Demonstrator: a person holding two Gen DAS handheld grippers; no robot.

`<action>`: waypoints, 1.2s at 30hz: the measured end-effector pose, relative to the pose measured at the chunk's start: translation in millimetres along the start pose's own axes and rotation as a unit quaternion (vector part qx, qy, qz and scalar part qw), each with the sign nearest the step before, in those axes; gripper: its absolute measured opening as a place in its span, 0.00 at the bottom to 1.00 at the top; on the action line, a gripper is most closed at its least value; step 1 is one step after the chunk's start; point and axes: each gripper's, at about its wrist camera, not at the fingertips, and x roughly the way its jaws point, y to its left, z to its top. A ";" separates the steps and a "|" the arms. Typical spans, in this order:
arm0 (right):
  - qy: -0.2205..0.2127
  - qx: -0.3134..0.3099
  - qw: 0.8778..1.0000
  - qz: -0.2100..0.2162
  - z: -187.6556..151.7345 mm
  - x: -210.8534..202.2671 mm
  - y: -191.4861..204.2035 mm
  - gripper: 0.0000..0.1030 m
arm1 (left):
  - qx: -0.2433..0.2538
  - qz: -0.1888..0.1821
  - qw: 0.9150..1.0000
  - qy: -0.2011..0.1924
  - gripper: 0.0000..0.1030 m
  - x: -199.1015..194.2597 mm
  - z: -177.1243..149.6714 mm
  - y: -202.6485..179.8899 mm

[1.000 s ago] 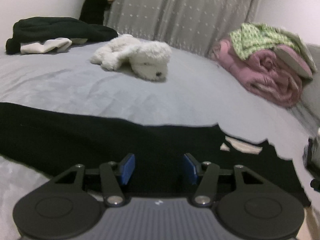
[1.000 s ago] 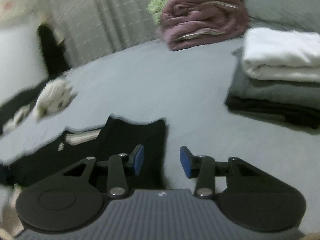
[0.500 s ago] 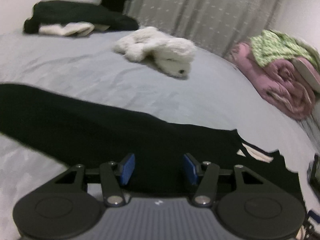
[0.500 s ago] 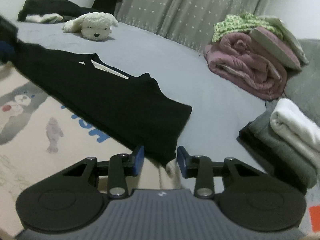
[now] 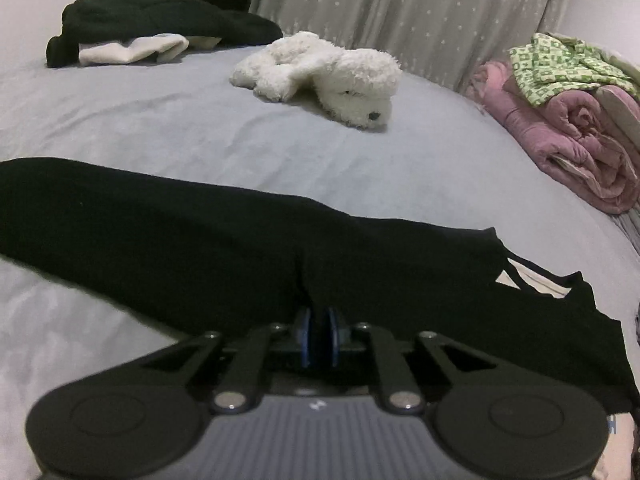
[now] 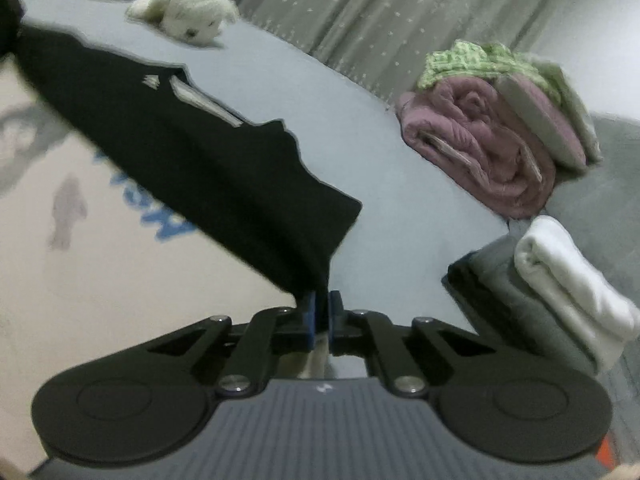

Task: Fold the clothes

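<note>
1. Left gripper [image 5: 319,332]: jaws have just closed, pinching a fold of the black shirt [image 5: 200,236] at its near edge.
2. Black shirt lies flat across the grey bed [image 5: 200,132], near the front.
3. Right gripper [image 6: 320,314]: jaws just closed, clamped on the shirt's corner.
4. Far right: folded stack [image 6: 560,292].

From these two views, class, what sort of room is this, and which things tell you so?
Most likely a bedroom: a wide bed under a grey sheet, a plush dog lying on it, rolled pink bedding at the edge, and a curtain behind.
</note>
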 end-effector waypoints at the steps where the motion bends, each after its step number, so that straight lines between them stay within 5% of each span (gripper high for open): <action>1: 0.001 -0.003 1.000 0.001 1.2 -1.9 0.4 0.09 | 0.002 0.001 1.000 0.001 0.14 -2.0 2.0 -0.7; 4: 0.003 0.048 0.998 0.037 4.9 -11.8 -16.6 0.15 | 0.000 0.012 1.000 -0.010 0.39 -9.3 4.5 -0.9; 8: -0.003 0.155 0.984 0.090 6.8 -21.6 -49.8 0.18 | -0.006 -0.006 1.000 -0.026 0.40 -16.6 6.7 -4.0; 11: -0.023 0.249 0.961 0.116 9.8 -22.1 -73.0 0.35 | 0.005 -0.029 0.999 -0.035 0.43 -19.4 4.4 -16.2; 17: -0.007 0.353 0.927 0.124 11.6 2.7 -86.7 0.35 | 0.079 -0.064 0.993 -0.052 0.47 -22.5 -7.4 -51.3; 24: 0.018 0.336 0.935 0.114 31.9 42.8 -86.7 0.35 | 0.140 -0.104 0.984 -0.028 0.47 -10.7 -24.1 -80.9; 32: 0.051 0.331 0.934 0.122 52.8 99.1 -84.7 0.35 | 0.198 -0.084 0.976 -0.020 0.56 -1.7 -40.7 -94.3; 34: 0.050 0.314 0.941 0.113 53.0 101.9 -78.3 0.29 | 0.205 -0.080 0.975 -0.021 0.57 -2.1 -42.1 -95.6; 35: 0.044 0.306 0.945 0.107 52.9 100.1 -75.9 0.10 | 0.204 -0.081 0.975 -0.021 0.57 -2.2 -41.9 -95.1; 36: 0.037 0.304 0.946 0.101 52.6 97.0 -75.5 0.10 | 0.204 -0.081 0.975 -0.021 0.57 -2.2 -41.7 -94.8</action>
